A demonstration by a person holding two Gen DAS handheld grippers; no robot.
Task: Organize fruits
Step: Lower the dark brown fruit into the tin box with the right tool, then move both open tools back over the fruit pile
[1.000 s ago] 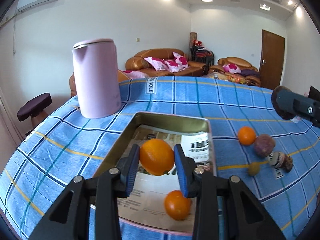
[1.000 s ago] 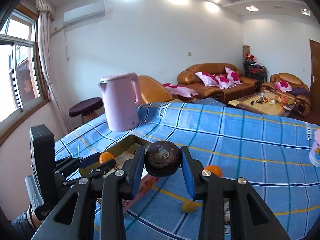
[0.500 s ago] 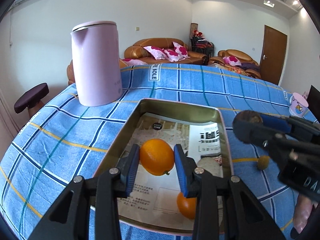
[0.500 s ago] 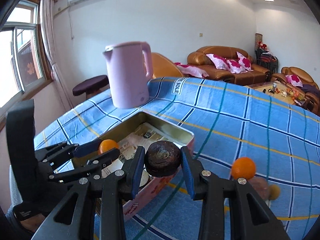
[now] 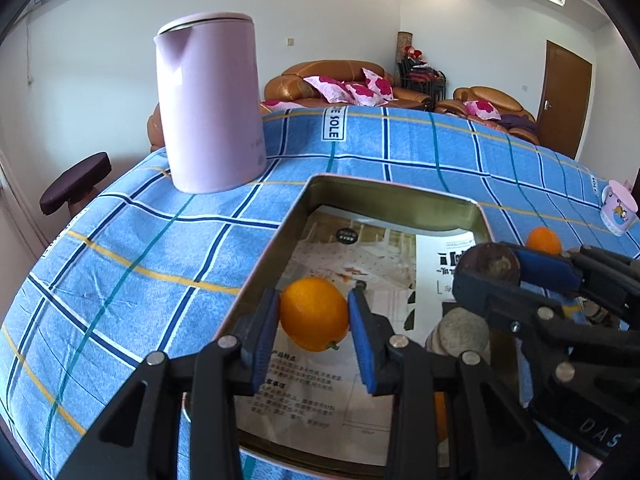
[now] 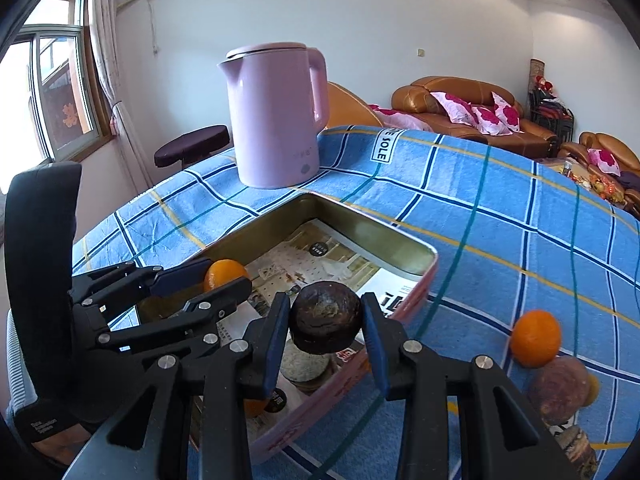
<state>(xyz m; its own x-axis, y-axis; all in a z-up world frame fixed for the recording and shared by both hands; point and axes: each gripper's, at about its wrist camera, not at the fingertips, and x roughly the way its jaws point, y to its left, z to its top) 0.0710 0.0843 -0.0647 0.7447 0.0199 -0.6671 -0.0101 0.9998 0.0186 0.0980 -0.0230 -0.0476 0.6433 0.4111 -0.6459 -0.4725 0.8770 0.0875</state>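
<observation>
Holding an orange (image 5: 313, 314) clamped in my left hand-held gripper (image 5: 314, 320) above the tin tray (image 5: 394, 196), I grip a dark fruit (image 6: 325, 322) in the right hand-held gripper (image 6: 326, 326) over its near edge.

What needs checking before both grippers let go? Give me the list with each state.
1. Left gripper shut on the orange: ok.
2. Right gripper shut on the dark fruit: ok.
3. Orange over the tin: ok.
4. Dark fruit over the tin: ok, near its right wall.
5. Height of both fruits above the paper lining: cannot tell.
6. Landing spots free: not ok under the dark fruit, a grey round thing lies there; ok under the orange.
</observation>
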